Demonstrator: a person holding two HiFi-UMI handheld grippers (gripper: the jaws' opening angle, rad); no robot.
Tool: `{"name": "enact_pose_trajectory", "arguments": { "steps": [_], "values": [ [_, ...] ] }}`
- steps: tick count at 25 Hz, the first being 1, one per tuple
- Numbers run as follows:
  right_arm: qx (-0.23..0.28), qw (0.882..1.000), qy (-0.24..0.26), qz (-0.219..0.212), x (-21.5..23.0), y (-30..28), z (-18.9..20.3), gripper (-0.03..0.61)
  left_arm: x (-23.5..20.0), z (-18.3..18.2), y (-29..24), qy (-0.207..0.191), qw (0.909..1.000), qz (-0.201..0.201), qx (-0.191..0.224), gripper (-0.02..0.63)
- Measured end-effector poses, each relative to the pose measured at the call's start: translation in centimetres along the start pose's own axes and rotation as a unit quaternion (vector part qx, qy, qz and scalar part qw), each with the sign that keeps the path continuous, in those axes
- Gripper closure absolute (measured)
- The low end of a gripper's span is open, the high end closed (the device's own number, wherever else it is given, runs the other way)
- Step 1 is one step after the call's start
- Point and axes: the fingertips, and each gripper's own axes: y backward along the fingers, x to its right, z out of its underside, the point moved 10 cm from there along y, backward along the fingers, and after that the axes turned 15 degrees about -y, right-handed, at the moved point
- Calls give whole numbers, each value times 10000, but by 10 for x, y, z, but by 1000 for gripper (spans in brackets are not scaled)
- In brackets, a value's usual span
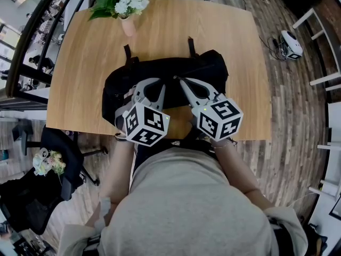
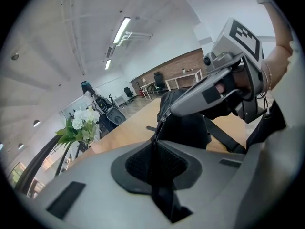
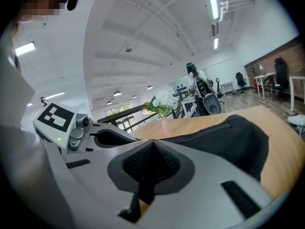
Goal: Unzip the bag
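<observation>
A black bag [image 1: 208, 68] lies on the wooden table [image 1: 74, 73], close to the near edge. Both grippers meet over its top middle. My left gripper [image 1: 161, 83] is shut on a dark strip of the bag's zipper line [image 2: 156, 135], which runs up from between its pads [image 2: 167, 166]. My right gripper [image 1: 180, 80] is shut, its tip [image 2: 166, 114] on a small silvery zipper pull where that line ends. In the right gripper view a dark strip [image 3: 143, 190] sits between the closed pads, and the bag [image 3: 228, 142] bulges just beyond.
A pink vase of white flowers [image 1: 128, 7] stands at the table's far left. Two bag straps [image 1: 128, 52] [image 1: 191, 44] lie on the wood behind the bag. A black office chair [image 1: 58, 148] stands at the near left of the table.
</observation>
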Motion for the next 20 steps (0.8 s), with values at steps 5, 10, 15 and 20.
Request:
{"name": "enact_pose_trajectory", "arguments": {
  "steps": [5, 10, 15, 20],
  "values": [
    [114, 9998, -21, 172, 13, 9, -7, 569, -1, 2, 0, 77, 10000, -41, -11, 565],
    [216, 9991, -7, 376, 25, 19, -14, 571, -1, 4, -1, 180, 9998, -129, -23, 565],
    [381, 9972, -20, 649, 40, 33, -23, 569, 0, 3, -2, 306, 9991, -294, -60, 565],
    [465, 9959, -44, 777, 49, 41, -30, 569, -1, 2, -3, 327, 9989, -312, -79, 565]
  ]
}}
